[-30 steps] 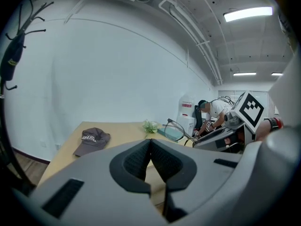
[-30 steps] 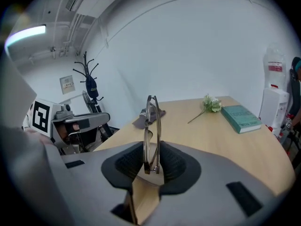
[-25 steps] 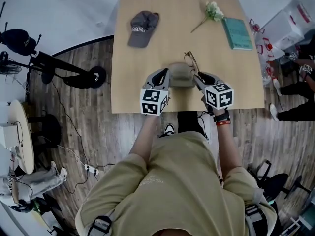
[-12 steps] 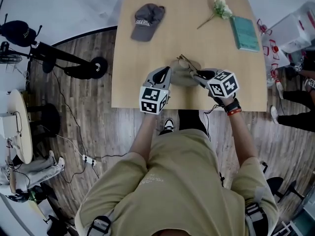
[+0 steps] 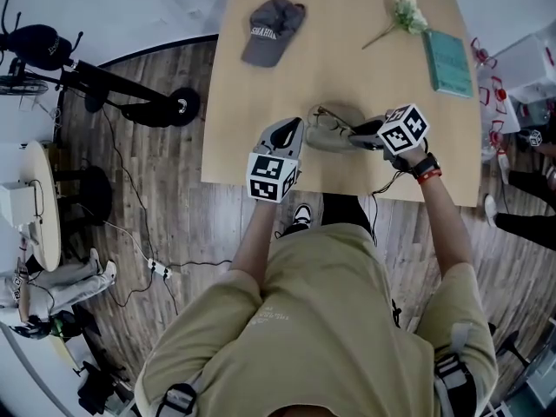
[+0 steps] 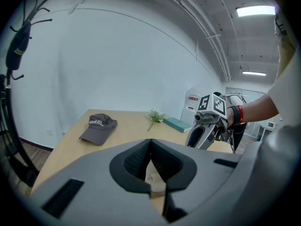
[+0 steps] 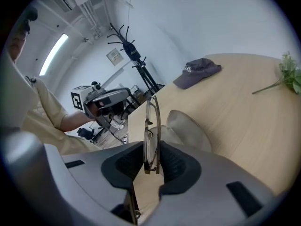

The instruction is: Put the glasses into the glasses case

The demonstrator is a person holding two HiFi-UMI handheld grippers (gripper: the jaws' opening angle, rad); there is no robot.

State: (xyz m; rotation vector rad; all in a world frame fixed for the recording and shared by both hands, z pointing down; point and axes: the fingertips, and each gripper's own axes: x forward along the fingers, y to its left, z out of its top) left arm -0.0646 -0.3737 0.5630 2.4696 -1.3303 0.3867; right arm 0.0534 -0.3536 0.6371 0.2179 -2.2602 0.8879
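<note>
A beige glasses case (image 5: 337,139) lies open near the front edge of the wooden table (image 5: 347,68). My left gripper (image 5: 294,137) is at the case's left end, and a tan strip of the case (image 6: 157,179) shows between its closed jaws. My right gripper (image 5: 358,134) points left over the case from the right. It is shut on the folded thin-framed glasses (image 7: 153,117), which stand on edge between the pads just above the open case (image 7: 188,126). The glasses (image 5: 323,115) reach over the case's far rim. Each gripper shows in the other's view: the left gripper (image 7: 109,102) and the right gripper (image 6: 207,126).
A grey cap (image 5: 272,29) lies at the table's far left. A flower sprig (image 5: 400,16) and a teal book (image 5: 449,62) are at the far right. A coat stand's base (image 5: 130,102) is on the floor to the left, and clear bins (image 5: 530,59) are beside the table's right side.
My right gripper has tipped downward and swung left, bringing the glasses from above the case's right side down over it. The left gripper has stayed at the case's left end.
</note>
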